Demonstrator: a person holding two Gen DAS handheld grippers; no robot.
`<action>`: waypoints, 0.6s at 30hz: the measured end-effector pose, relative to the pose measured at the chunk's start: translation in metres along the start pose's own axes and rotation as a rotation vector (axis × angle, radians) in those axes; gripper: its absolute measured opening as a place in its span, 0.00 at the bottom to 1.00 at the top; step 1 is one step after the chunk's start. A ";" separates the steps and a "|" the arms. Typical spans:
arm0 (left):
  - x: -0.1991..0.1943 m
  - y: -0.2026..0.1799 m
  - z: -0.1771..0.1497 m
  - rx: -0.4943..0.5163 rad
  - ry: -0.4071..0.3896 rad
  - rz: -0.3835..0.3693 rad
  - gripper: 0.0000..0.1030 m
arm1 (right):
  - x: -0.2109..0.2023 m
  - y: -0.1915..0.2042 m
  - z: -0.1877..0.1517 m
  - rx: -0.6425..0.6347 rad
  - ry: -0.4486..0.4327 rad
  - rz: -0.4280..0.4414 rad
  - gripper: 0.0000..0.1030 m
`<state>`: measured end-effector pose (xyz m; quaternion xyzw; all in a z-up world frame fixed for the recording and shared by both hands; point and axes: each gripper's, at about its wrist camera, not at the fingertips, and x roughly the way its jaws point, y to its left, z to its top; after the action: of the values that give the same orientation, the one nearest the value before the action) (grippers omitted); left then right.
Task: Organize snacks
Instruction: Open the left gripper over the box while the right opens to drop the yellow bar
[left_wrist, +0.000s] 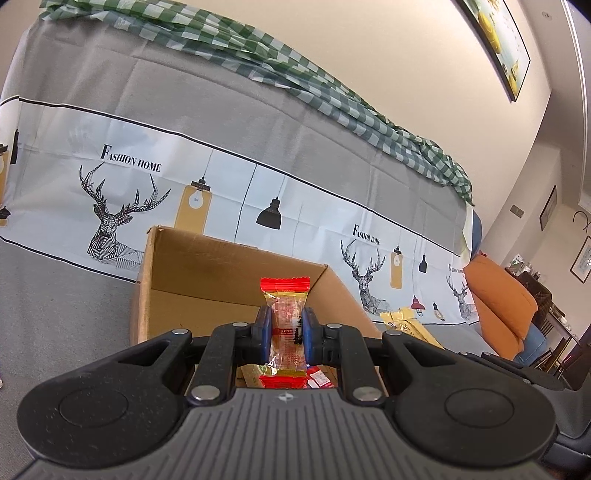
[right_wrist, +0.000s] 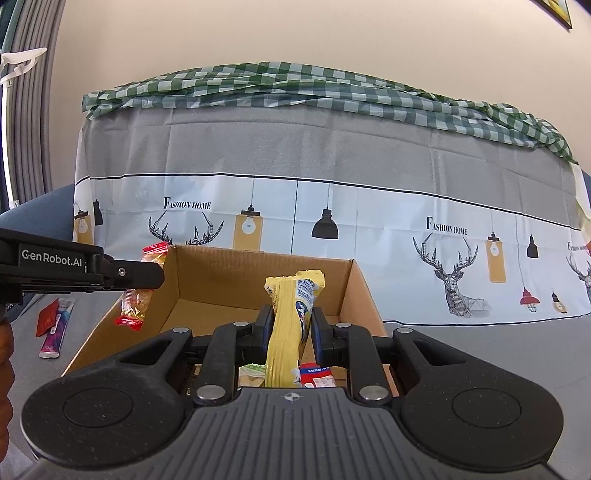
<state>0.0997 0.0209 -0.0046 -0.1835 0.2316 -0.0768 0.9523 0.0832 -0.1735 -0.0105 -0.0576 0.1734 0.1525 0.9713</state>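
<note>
An open cardboard box (left_wrist: 207, 269) (right_wrist: 229, 280) stands on the grey sofa seat. My left gripper (left_wrist: 287, 328) is shut on a clear snack packet with red ends (left_wrist: 286, 325), held upright over the box's near edge. In the right wrist view that left gripper (right_wrist: 140, 275) reaches in from the left with the same red-ended packet (right_wrist: 138, 299) hanging at the box's left wall. My right gripper (right_wrist: 290, 325) is shut on a yellow snack packet (right_wrist: 286, 332), upright above the box. Several packets (right_wrist: 317, 376) lie on the box floor below.
A gold packet (left_wrist: 408, 325) lies on the seat right of the box. A pink-and-red packet (right_wrist: 55, 325) lies on the seat left of the box. The sofa back (right_wrist: 295, 155) with a printed cover rises behind, and an orange cushion (left_wrist: 498, 306) sits far right.
</note>
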 end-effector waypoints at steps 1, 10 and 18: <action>0.000 0.000 0.000 0.001 0.001 -0.001 0.17 | 0.000 0.000 0.000 0.000 0.001 -0.001 0.21; 0.002 -0.003 0.000 0.004 0.003 -0.008 0.17 | 0.001 0.000 -0.001 -0.004 0.001 -0.002 0.21; 0.003 -0.004 -0.001 0.012 0.006 -0.019 0.17 | 0.002 0.001 -0.002 -0.011 0.002 -0.002 0.21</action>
<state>0.1016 0.0158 -0.0050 -0.1798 0.2323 -0.0878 0.9518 0.0844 -0.1723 -0.0129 -0.0631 0.1733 0.1524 0.9710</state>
